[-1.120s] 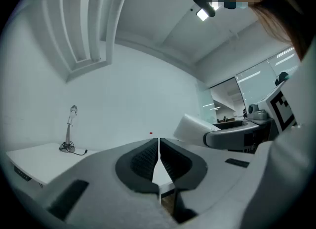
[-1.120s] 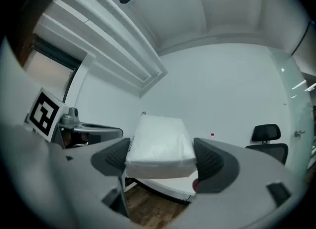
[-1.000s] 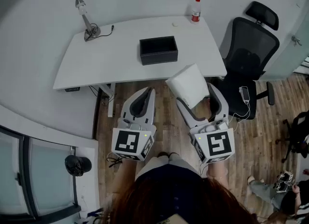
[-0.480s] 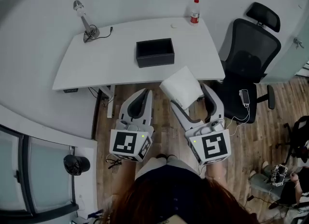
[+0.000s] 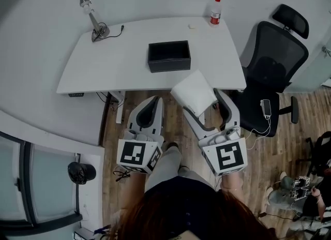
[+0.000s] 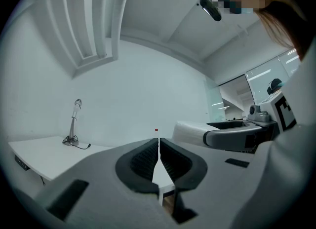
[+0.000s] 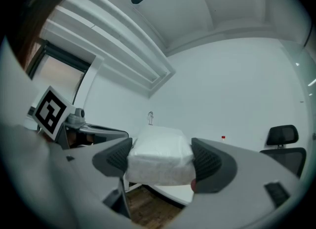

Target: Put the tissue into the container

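Note:
A white tissue pack (image 5: 194, 93) hangs in the air just off the near edge of the white table (image 5: 114, 63). My right gripper (image 5: 202, 102) has it between its jaws, which are closing and press on both sides of the pack (image 7: 159, 161). The black open container (image 5: 169, 56) stands on the table, beyond and slightly left of the pack. My left gripper (image 5: 154, 102) hovers over the wooden floor to the left, shut with nothing in it; in the left gripper view its pads (image 6: 148, 156) nearly touch.
A black office chair (image 5: 271, 68) stands right of the table, close to my right gripper. A red-capped bottle (image 5: 215, 11) is at the table's far right corner and a small desk lamp (image 5: 93, 19) at its far left. Glass panels run along the left.
The right gripper has shifted a little left and toward the table with the tissue pack. The left gripper stays shut and barely moves. A leg has stepped forward between the grippers.

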{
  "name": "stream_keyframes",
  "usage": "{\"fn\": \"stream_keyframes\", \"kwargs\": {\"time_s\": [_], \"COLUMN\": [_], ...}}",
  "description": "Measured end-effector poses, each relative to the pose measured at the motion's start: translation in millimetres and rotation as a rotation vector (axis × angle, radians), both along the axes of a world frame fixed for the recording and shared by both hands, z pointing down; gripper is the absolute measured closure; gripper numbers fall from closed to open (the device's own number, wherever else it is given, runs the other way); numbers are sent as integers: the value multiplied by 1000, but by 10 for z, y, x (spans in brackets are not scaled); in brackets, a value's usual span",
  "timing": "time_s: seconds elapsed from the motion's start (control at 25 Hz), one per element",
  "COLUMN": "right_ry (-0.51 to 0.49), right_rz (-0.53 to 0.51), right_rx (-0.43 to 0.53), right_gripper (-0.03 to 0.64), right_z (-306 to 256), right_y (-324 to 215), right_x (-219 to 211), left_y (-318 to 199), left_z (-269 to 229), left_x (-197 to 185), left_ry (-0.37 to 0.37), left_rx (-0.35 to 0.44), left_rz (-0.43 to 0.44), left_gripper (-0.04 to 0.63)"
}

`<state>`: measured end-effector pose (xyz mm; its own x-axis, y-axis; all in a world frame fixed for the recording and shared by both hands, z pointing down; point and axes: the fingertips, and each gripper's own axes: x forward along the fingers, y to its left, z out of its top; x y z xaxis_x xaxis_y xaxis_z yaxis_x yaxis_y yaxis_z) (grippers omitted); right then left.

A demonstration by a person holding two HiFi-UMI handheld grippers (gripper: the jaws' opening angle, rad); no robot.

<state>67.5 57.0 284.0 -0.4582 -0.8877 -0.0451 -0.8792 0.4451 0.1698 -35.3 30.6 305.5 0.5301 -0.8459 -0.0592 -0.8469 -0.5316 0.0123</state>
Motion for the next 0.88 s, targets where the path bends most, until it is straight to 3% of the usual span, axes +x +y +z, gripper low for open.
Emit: {"fn": "stream_keyframes", "kwargs": {"time_s": [0.88], "right_ry": [43], "right_rz": [-10], "right_rx": [6], "right_gripper": [229], "right_z": [7], "right_y": [-1367], "right_x": [-319], "left_y": [-1373], "left_z": [38], "left_x": [-347], "left_ry": [29], "left_rx": [-15], "left_rz": [19], "left_gripper": [561]}}
